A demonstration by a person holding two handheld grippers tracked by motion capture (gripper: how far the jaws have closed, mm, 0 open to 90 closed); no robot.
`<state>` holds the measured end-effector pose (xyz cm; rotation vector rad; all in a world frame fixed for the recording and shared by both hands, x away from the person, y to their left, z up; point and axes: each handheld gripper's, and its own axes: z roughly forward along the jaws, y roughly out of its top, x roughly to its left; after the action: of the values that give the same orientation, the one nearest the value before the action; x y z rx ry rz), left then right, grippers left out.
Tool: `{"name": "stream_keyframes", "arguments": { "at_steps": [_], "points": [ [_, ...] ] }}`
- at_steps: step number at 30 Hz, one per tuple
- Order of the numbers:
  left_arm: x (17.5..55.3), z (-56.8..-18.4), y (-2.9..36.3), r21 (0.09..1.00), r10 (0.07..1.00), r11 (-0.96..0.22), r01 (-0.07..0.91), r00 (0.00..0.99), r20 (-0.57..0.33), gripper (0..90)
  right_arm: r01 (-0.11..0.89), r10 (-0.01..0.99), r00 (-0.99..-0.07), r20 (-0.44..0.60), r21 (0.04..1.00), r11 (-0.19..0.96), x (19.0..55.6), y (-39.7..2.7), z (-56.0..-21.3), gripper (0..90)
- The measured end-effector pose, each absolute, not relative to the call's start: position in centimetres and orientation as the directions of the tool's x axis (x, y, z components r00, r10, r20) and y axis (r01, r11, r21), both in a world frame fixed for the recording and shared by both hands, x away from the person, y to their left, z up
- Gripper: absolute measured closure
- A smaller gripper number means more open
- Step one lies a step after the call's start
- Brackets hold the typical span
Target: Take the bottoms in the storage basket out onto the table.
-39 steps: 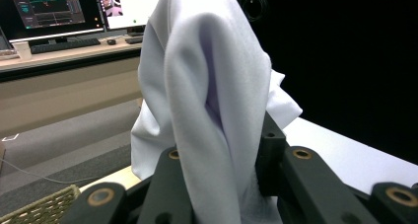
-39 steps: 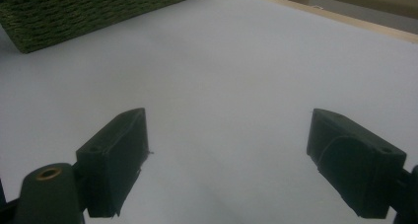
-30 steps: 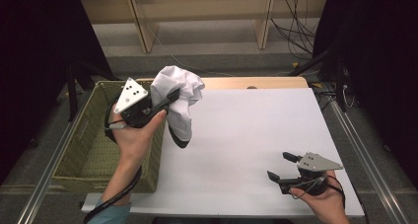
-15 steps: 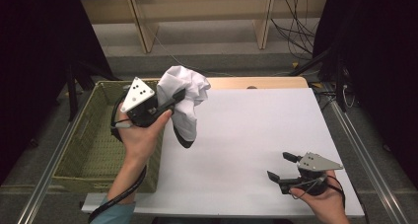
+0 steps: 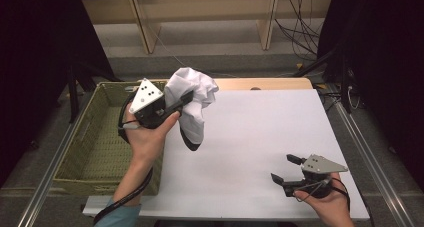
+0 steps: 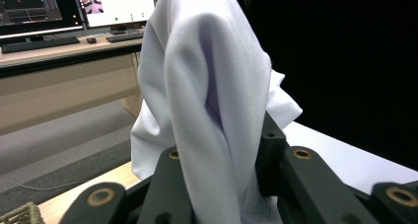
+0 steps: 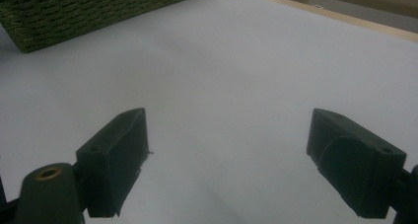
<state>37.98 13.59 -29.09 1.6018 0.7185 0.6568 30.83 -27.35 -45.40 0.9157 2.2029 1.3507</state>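
One white cloth (image 5: 192, 99) hanging lengthwise downward, pinched in left hand-held gripper (image 5: 186, 100); right hand-held gripper (image 5: 287, 168) wide open, empty.

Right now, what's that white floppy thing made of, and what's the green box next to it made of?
The white cloth looks like soft woven or knitted fabric with a matte finish: it hangs in loose folds from the left gripper and has a dark part at its lower end. The green basket looks woven, perhaps from grass, paper cord or plastic strands; its plaited texture shows in the right gripper view, but the fibre is hard to tell.
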Motion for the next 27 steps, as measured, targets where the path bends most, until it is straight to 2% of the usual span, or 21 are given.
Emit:
{"name": "stream_keyframes", "arguments": {
  "at_steps": [27],
  "points": [
    [38.2, -29.5, 11.6, 0.988, 0.733, -0.121, 0.094, 0.680, 0.025, 74.7, 0.323, 0.707, -0.707, 0.003, 0.891, 0.320, 30.8, -27.3, -45.4, 17.0]
  ]
}}
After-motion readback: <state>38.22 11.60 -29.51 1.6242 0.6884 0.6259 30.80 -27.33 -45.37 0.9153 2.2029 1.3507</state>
